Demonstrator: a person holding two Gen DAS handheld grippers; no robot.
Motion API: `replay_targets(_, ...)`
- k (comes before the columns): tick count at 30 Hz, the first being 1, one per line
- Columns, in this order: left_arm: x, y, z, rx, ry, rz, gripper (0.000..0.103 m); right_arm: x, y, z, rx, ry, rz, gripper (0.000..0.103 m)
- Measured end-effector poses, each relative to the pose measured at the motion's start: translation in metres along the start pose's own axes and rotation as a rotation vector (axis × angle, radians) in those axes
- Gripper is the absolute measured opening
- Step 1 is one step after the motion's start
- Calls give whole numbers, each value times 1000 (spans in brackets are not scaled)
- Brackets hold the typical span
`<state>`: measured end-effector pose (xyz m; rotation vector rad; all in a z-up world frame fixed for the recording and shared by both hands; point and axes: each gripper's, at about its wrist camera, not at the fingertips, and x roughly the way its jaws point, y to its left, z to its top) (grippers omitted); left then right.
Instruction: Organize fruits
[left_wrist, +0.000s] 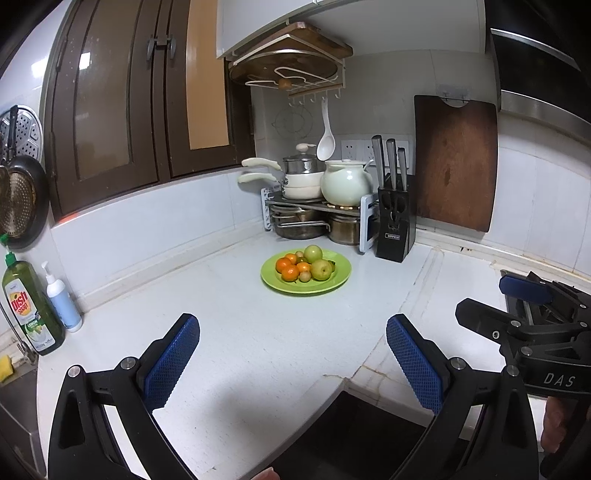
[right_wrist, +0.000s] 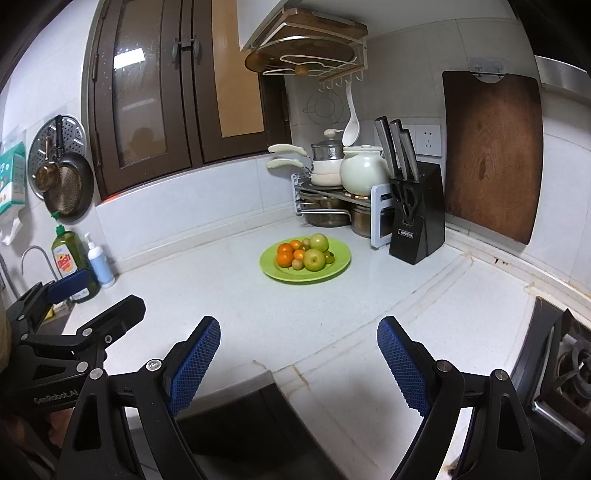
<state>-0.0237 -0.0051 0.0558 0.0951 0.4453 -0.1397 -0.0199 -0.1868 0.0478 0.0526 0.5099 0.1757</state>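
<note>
Fruits (left_wrist: 303, 266) heaped on green plate (left_wrist: 340, 275), far tabletop corner: round, firm, roll-prone; grasp across middle. Left gripper (left_wrist: 291, 363) and right gripper (right_wrist: 299, 363) gape wide, empty.

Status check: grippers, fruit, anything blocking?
Left gripper and right gripper open, empty. Fruits piled on green plate, untouched. Countertop path clear.

A: What does the tabletop (left_wrist: 229, 332) look like?

B: White, speckled, running into a corner, with a seam across its right part.

A: What lies on it?

B: A green plate (left_wrist: 275, 282) of fruit near the middle. Behind it, in the corner, a pot rack (left_wrist: 364, 225), and just beside that a black knife block (left_wrist: 393, 229). At the far left a dish soap bottle (left_wrist: 31, 306) and a white pump bottle (left_wrist: 62, 301) stand side by side.
</note>
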Motion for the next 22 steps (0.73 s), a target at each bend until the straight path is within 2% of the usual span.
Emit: replay_targets(22, -1, -1, 0, 0, -11, 4, 103, -2, 1, -2, -2, 2, 2, 88)
